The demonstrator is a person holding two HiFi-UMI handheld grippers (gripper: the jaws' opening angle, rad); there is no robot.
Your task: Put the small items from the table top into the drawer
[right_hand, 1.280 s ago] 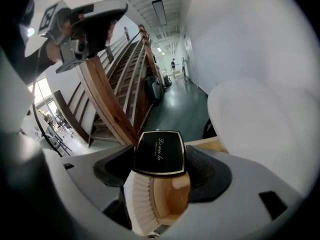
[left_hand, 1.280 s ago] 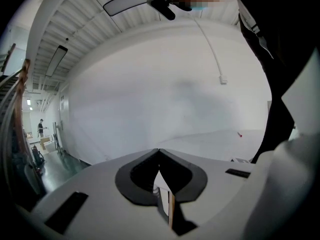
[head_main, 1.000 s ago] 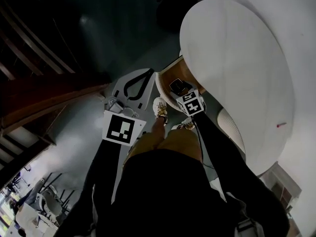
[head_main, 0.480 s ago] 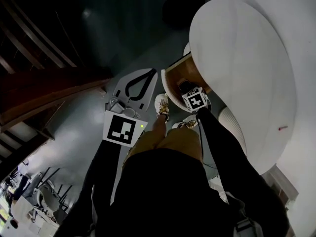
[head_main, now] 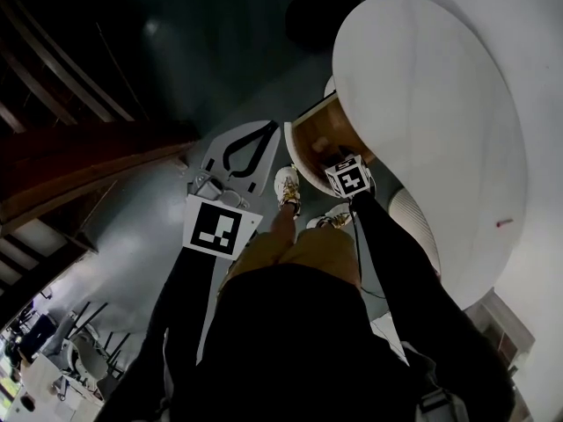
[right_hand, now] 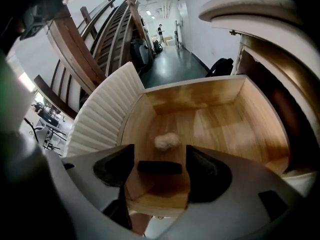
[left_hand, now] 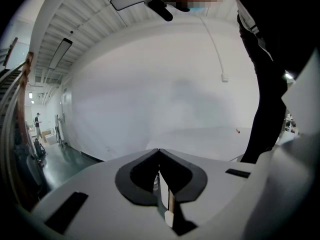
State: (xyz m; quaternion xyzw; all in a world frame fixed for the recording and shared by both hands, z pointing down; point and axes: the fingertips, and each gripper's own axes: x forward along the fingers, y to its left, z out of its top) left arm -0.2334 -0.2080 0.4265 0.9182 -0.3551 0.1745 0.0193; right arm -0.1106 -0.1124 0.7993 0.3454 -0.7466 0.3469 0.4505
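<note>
Lowering the dark flat item (right_hand: 160,167) into the open wooden drawer (right_hand: 250,119) is the step we judge to be in hand. The right gripper (right_hand: 161,174) points steeply down over the drawer's near end, its jaws spread wide and pinching the item across its width. To do this well, we would bring it close to the drawer floor before letting go, so that it lies flat rather than dropping. We would also set it short of the pale crumpled lump (right_hand: 166,140) that lies just beyond it in the drawer. The jaws should then part fully and lift straight up, clear of the drawer walls. The left gripper (left_hand: 160,156) hangs off to the side with its jaws pressed together and nothing between them. On the white table top (head_main: 422,130) we see only a tiny red speck (head_main: 501,223), too small to name. No brand or writing is legible; the gripper cubes carry only black-and-white square markers.
</note>
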